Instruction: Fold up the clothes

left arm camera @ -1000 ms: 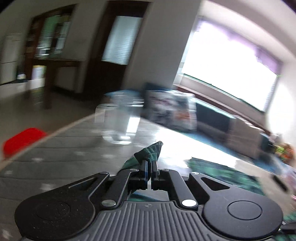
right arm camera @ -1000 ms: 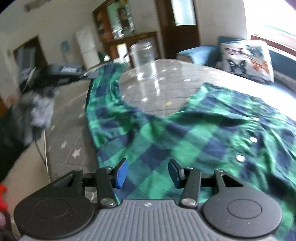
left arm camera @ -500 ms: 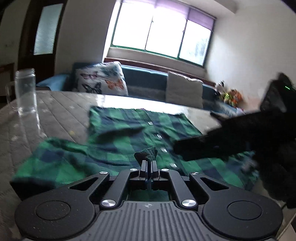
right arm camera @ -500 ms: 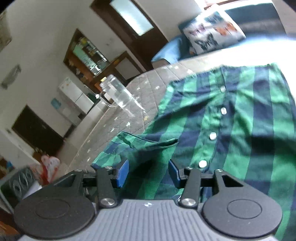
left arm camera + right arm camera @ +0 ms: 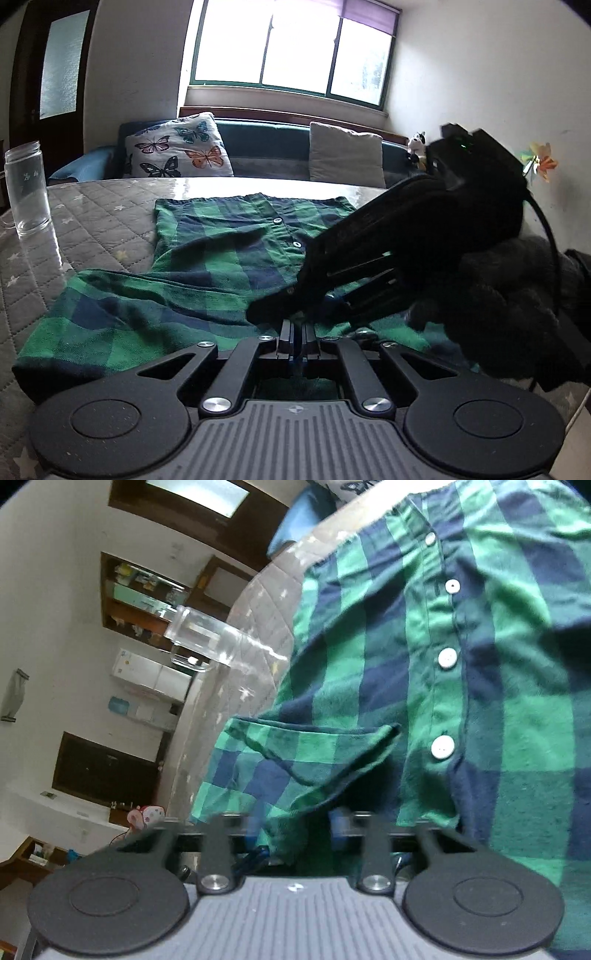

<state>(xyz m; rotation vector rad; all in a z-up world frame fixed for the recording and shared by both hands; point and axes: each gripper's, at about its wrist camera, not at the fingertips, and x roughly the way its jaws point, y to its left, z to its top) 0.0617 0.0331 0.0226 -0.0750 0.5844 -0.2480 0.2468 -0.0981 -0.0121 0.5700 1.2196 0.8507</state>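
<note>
The shirt (image 5: 207,280) lies spread on the table (image 5: 92,221), buttons up, one side already laid across its front. The left gripper (image 5: 296,334) is closed, pinching cloth at the near edge. The right gripper (image 5: 295,827) is closing on a fold of cloth between its jaws. Likely step — taking hold for the next fold; both grips must be firm before lifting.

Bright window (image 5: 291,48) with green frame, purple blind at top, white walls. Dark blue sofa (image 5: 266,147) below it with butterfly pillow (image 5: 179,147) and grey cushion (image 5: 345,155). Dark wood door (image 5: 55,70) left. Shelves (image 5: 147,598) and white fridge (image 5: 151,675) on far wall.
</note>
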